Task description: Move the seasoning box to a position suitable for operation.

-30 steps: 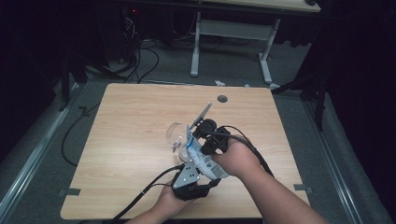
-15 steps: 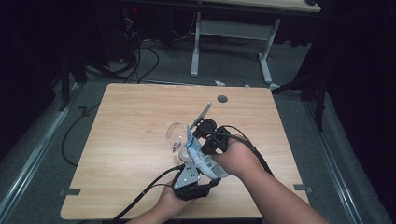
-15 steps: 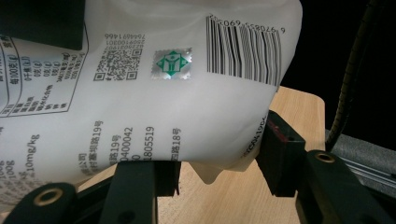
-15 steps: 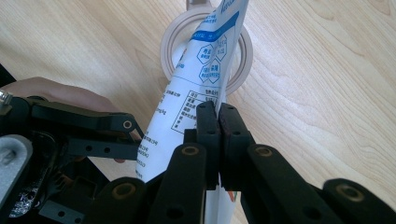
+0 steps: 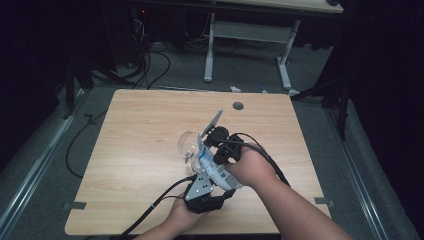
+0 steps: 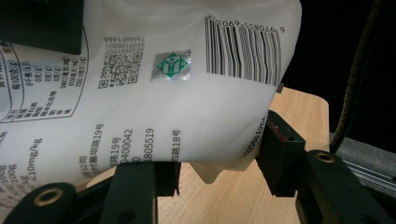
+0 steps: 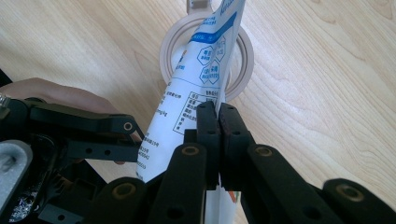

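A white pouch (image 5: pixel 214 169) with blue print and a barcode is held tilted between both grippers above the wooden table (image 5: pixel 140 125). In the left gripper view the pouch (image 6: pixel 187 107) bulges between the jaws of my left gripper (image 6: pixel 219 163), whose pads press on its lower end. My right gripper (image 7: pixel 218 116) is shut on the pouch's (image 7: pixel 196 74) side edge. The pouch's upper end points down over a clear glass cup (image 7: pixel 245 56) that stands on the table (image 5: pixel 187 146). In the high view my left gripper (image 5: pixel 206 176) is near the front edge and my right gripper (image 5: pixel 218 142) just behind it.
A round cable hole (image 5: pixel 238 106) sits near the table's far edge. Behind the table stands another desk's white frame (image 5: pixel 210 50), with cables (image 5: pixel 150 65) on the floor at the left. The left gripper's cable (image 5: pixel 160 202) trails off the front edge.
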### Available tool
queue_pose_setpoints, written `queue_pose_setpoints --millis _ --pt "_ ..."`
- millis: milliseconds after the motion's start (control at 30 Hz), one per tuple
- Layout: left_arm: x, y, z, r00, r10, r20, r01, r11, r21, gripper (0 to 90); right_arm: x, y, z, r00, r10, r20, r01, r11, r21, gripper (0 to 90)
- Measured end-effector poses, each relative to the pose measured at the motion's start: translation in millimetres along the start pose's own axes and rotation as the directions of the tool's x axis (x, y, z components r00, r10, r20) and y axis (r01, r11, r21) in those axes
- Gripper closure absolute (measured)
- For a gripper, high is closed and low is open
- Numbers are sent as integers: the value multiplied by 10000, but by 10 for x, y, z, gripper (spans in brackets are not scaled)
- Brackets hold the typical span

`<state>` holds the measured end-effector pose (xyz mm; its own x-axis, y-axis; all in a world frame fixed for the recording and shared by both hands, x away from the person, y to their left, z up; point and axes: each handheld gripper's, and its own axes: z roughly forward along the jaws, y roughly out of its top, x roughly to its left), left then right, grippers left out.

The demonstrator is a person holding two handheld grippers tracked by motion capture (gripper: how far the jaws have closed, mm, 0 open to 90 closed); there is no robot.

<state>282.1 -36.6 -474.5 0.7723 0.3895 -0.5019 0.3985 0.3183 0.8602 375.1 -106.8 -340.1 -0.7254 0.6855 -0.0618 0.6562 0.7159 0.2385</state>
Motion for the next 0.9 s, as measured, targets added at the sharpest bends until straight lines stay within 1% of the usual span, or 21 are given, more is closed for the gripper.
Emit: queue_pose_setpoints --millis 267,367,500,700,733,900 --pt "8 15 -2 10000 9 -27 -10 10000 -54 552 8 21 2 10000 -39 14 39 10000 -62 889" --pt "7 18 2 10000 23 -9 -23 10000 -93 553 14 17 -11 10000 55 74 -55 10000 -72 891" --pt "3 19 4 10000 50 15 -50 9999 -90 553 6 9 -20 10000 30 71 -30 9999 -114 891" --pt "-6 18 15 10000 15 48 -14 9999 -114 553 1 5 -29 9999 3 109 -2 10000 -88 891" --pt "-6 17 16 10000 25 50 -25 9999 -105 553 3 1 -31 9999 95 112 -94 9999 -73 891" --pt "-11 11 17 10000 63 62 -63 10000 -61 553 -7 -12 -32 9999 66 102 -65 10000 -63 891"
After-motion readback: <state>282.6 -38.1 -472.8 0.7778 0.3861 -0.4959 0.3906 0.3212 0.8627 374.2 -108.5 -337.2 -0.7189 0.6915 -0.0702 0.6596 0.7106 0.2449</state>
